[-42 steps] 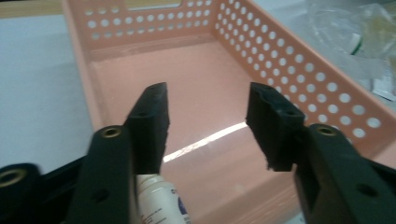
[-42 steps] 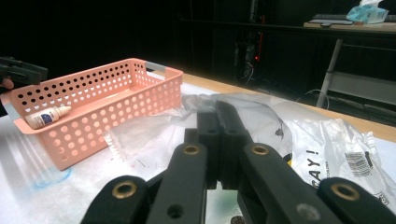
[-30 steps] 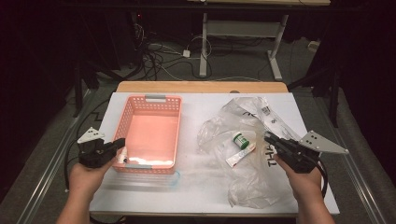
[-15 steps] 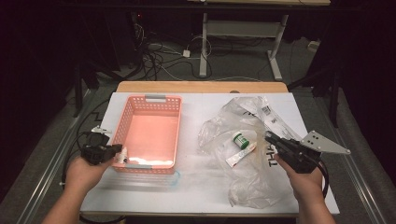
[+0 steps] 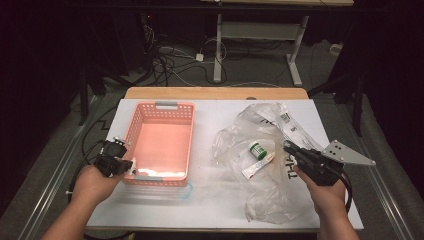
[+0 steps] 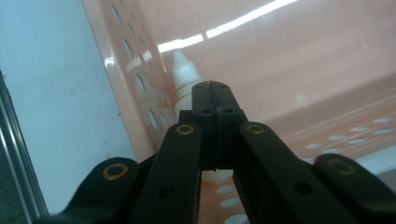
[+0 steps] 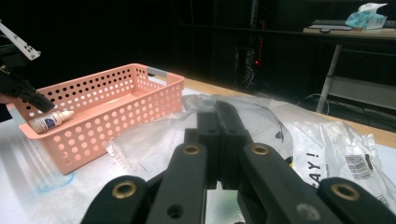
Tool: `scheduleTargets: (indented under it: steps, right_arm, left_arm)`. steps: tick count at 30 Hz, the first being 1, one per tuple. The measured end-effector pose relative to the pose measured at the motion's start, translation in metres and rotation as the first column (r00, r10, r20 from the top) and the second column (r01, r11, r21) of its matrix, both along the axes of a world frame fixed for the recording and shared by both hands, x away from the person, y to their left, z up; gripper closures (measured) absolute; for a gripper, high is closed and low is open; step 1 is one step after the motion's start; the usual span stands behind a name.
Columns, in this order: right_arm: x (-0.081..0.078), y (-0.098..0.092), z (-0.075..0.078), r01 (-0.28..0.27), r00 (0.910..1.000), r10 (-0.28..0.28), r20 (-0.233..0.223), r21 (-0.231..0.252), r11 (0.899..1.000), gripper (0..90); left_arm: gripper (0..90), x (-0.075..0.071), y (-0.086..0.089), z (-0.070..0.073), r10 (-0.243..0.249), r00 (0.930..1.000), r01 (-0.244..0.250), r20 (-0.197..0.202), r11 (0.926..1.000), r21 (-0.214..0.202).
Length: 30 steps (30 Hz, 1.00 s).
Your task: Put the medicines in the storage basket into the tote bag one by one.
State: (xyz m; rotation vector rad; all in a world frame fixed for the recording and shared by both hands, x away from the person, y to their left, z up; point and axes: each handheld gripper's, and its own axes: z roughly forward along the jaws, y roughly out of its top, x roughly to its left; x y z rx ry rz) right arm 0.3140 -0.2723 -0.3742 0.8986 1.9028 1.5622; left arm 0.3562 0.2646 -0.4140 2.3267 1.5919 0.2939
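Dropper bottle (image 7: 48, 122), small, white, labelled, cone-tipped, gripped by left hand-held gripper (image 5: 121, 165); right hand-held gripper (image 5: 288, 147) closed.

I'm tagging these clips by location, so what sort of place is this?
Probably a lab or workshop recording station, not a home: a white-topped table in a dark room, loose cables on the floor behind it, and a metal-framed desk beyond.

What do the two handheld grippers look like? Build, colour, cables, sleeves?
Both are black. The left gripper and right gripper have linked jaw arms with brass-coloured pivot pins. A grey three-cornered plate with small holes tops the right one. Black cables trail from each. Forearms bare, no sleeves.
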Motion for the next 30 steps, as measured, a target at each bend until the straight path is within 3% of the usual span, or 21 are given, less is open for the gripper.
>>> scheduleTargets:
  steps: [3, 7, 10, 13, 15, 22, 25, 26, 27, 28, 30]
  right_arm:
    - [0.000, 0.000, 0.001, -0.002, 1.0000, 0.002, 0.003, -0.001, 1.000, 90.0]
    - [0.000, -0.001, 0.001, 0.001, 1.0000, -0.001, 0.003, 0.001, 1.000, 90.0]
    - [-0.001, 0.001, 0.000, -0.003, 1.0000, 0.003, 0.001, -0.003, 1.000, 90.0]
    - [-0.001, 0.002, 0.000, -0.004, 1.0000, 0.004, 0.002, -0.002, 1.000, 90.0]
    - [-0.001, 0.002, 0.000, -0.007, 1.0000, 0.007, 0.002, -0.005, 1.000, 90.0]
    - [-0.001, 0.003, 0.000, -0.005, 1.0000, 0.005, -0.003, -0.005, 1.000, 90.0]
    - [-0.001, 0.004, -0.001, -0.010, 0.9999, 0.010, -0.005, -0.010, 1.000, 90.0]
    - [0.000, 0.004, -0.001, -0.010, 0.9999, 0.010, -0.004, -0.010, 1.000, 90.0]
    - [0.000, 0.004, -0.001, -0.010, 0.9999, 0.010, -0.005, -0.010, 1.000, 90.0]
    - [0.000, 0.004, -0.001, -0.010, 0.9999, 0.009, -0.004, -0.009, 1.000, 90.0]
    - [0.000, 0.003, 0.000, -0.009, 1.0000, 0.009, 0.000, -0.010, 1.000, 90.0]
  left_arm:
    - [88.5, 0.003, 0.001, 0.000, 0.017, 0.9997, -0.017, -0.016, 0.9998, -0.012]
    - [88.5, 0.006, -0.003, -0.002, 0.039, 0.9981, -0.039, -0.047, 0.9992, 0.012]
    - [88.5, 0.008, -0.006, -0.001, 0.076, 0.9958, -0.074, -0.051, 0.9960, 0.051]
    - [88.5, 0.009, -0.011, -0.001, 0.087, 0.9950, -0.081, -0.049, 0.9913, 0.103]
    - [88.5, 0.010, -0.014, -0.001, 0.088, 0.9938, -0.079, -0.068, 0.9890, 0.125]
    - [88.5, 0.013, -0.011, 0.000, 0.059, 0.9933, -0.054, -0.099, 0.9971, 0.053]
    - [88.5, 0.013, -0.022, 0.003, 0.001, 0.9953, 0.006, -0.097, 0.9978, 0.066]
    - [88.5, 0.013, -0.027, 0.005, -0.020, 0.9967, 0.025, -0.078, 0.9971, 0.072]
    - [88.5, 0.013, -0.031, 0.010, -0.037, 0.9975, 0.040, -0.060, 0.9981, 0.047]
    - [88.5, 0.013, -0.033, 0.015, -0.052, 0.9975, 0.051, -0.048, 0.9986, -0.013]
    - [88.5, 0.014, -0.036, 0.022, -0.062, 0.9975, 0.060, -0.033, 0.9963, -0.062]
